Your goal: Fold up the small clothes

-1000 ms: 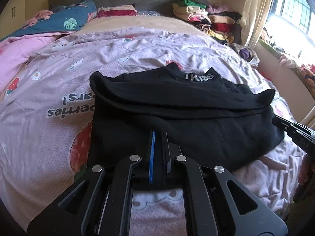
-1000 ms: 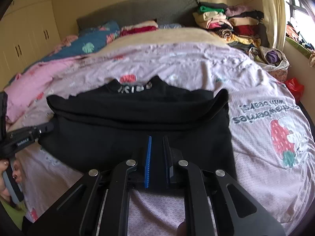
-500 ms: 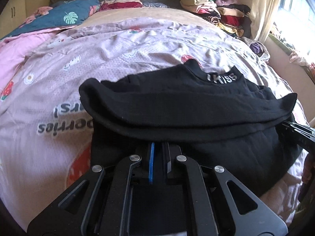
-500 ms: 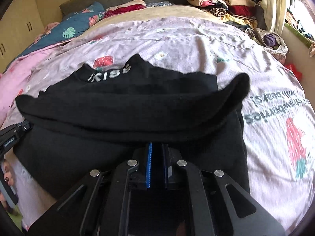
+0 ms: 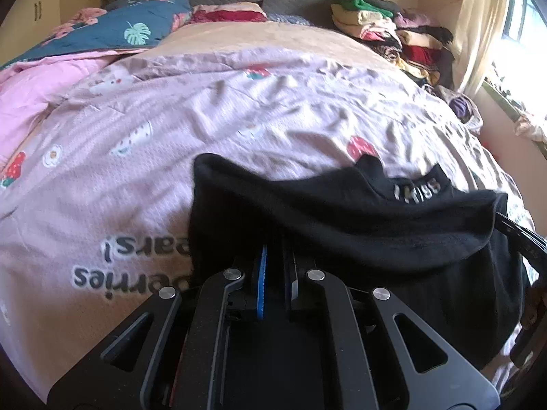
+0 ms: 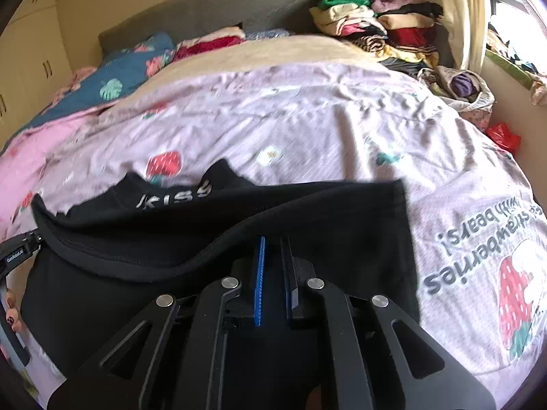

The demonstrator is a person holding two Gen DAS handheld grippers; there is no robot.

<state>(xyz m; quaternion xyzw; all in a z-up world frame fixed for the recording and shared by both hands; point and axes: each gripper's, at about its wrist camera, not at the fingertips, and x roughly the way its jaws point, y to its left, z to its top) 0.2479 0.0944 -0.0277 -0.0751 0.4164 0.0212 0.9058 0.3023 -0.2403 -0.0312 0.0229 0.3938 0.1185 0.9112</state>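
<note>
Now, the lines below are taken from both wrist views.

Change: over the last second the near hem of the black top [image 5: 359, 225] has come up off the bed and travelled forward, away from both tongs, so its folded edge now overlaps the body and nears the collar with the "KISS" lettering [image 6: 174, 196].

Meaning for the task: in my judgement this is the bottom-to-top fold in mid-carry; the hem is not yet laid down, so the fold is unfinished.

Left tongs [image 5: 275, 256]: nearly closed, only a narrow gap showing between the blue pad and the dark one, pinching the black cloth just ahead of the tips; the grip point itself is hidden under the draped fabric.

Right tongs [image 6: 271, 256]: the same narrow gap, clamped on the cloth at the opposite side of the hem.

Pose: both point forward along the bed toward the headboard [image 6: 218, 10], roughly level with each other, side by side; each shows at the edge of the other's view.

Where the top is: lying on the pink strawberry-print duvet [image 5: 136, 143], directly ahead of and beneath both tongs, collar on the far side.

Beyond: a stack of folded clothes [image 6: 376, 30] well ahead, to the right.
</note>
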